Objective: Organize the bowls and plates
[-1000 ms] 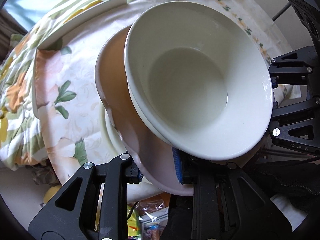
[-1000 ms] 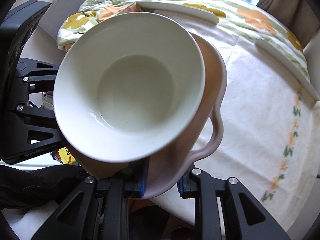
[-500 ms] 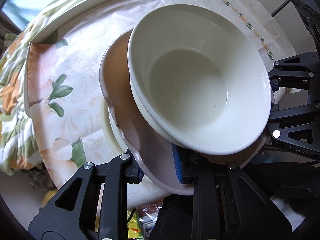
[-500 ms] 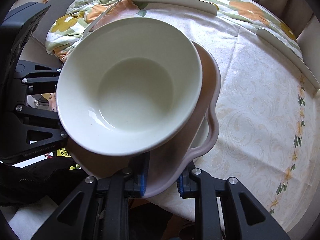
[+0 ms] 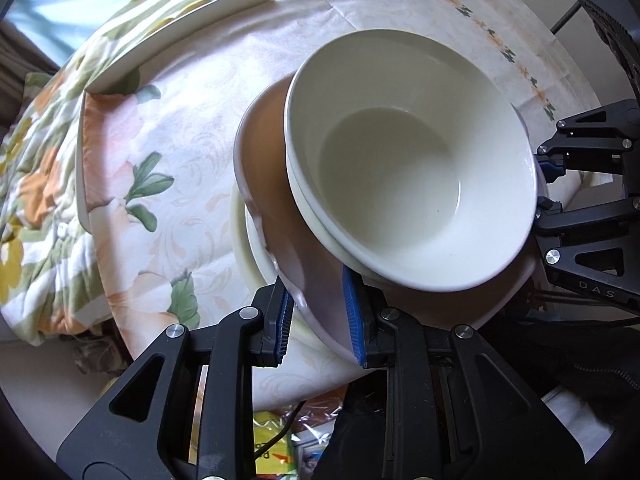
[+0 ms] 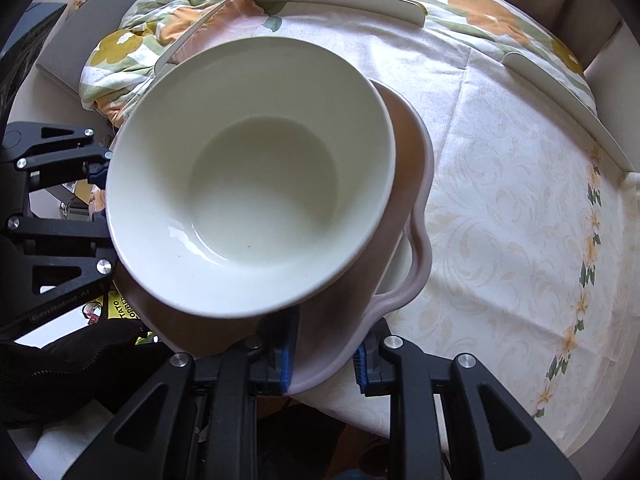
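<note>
A pink handled dish [image 5: 280,216] carries two nested white bowls [image 5: 412,168]. My left gripper [image 5: 320,320] is shut on the dish's near rim, its blue pads pressing both sides. My right gripper [image 6: 324,356] is shut on the opposite rim of the pink dish [image 6: 416,248], beside its loop handle. The top white bowl [image 6: 256,172] is empty and tilts slightly. Under the dish, a cream plate [image 5: 244,240] lies on the tablecloth and shows through the handle hole as the cream plate [image 6: 396,268]. Each gripper appears at the edge of the other's view: right gripper [image 5: 548,188], left gripper [image 6: 100,176].
The round table [image 6: 520,200] wears a pale patterned cloth over a floral quilt [image 5: 36,184]. White curved strips [image 5: 180,32] lie along its far edge. Colourful packets [image 5: 276,456] sit below the table edge. A black-gloved hand [image 6: 60,368] holds the left tool.
The dish with its bowls has drifted slightly over the table, and more of the cream plate beneath shows. Both grips are unchanged.
</note>
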